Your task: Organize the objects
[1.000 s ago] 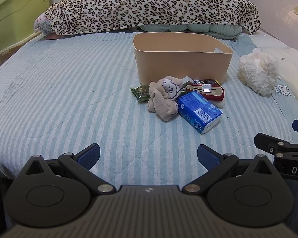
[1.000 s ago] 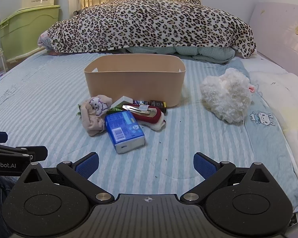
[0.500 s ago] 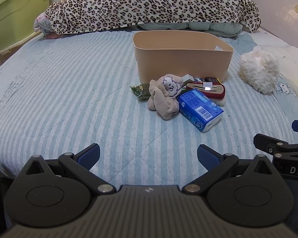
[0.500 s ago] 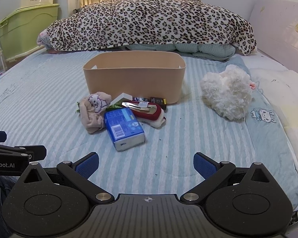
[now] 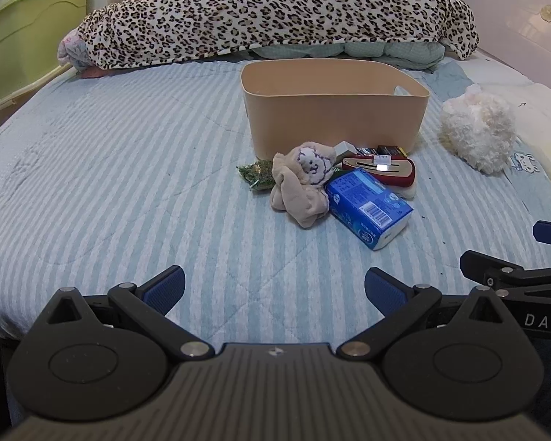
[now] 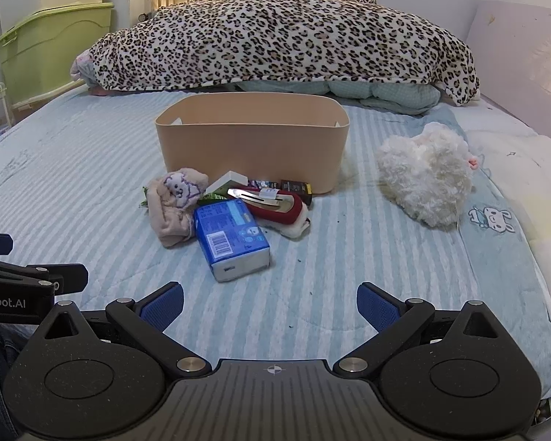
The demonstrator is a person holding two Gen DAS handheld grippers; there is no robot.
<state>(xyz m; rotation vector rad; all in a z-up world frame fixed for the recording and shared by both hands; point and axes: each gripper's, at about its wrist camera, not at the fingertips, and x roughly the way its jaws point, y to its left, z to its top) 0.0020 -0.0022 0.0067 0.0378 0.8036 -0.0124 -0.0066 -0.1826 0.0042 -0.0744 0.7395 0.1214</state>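
Note:
A tan bin (image 5: 334, 110) (image 6: 251, 139) stands on the striped bed. In front of it lies a pile: a beige sock with a lamb face (image 5: 301, 183) (image 6: 174, 202), a blue tissue pack (image 5: 369, 207) (image 6: 231, 239), a red case with a metal clip (image 5: 380, 171) (image 6: 275, 204), a green packet (image 5: 257, 176), a small white box (image 6: 227, 182) and dark packets (image 6: 295, 185). My left gripper (image 5: 273, 288) is open and empty, short of the pile. My right gripper (image 6: 270, 303) is open and empty, just short of the tissue pack.
A white fluffy toy (image 5: 477, 132) (image 6: 426, 180) lies right of the bin. A leopard-print blanket (image 6: 283, 40) is heaped at the back. Green storage boxes (image 6: 51, 44) stand at the left. The headboard (image 6: 525, 55) is at the right.
Both grippers have pulled back slightly and tilted, so the pile and bin sit a little farther off. Both stay open. Nothing on the bed moved.

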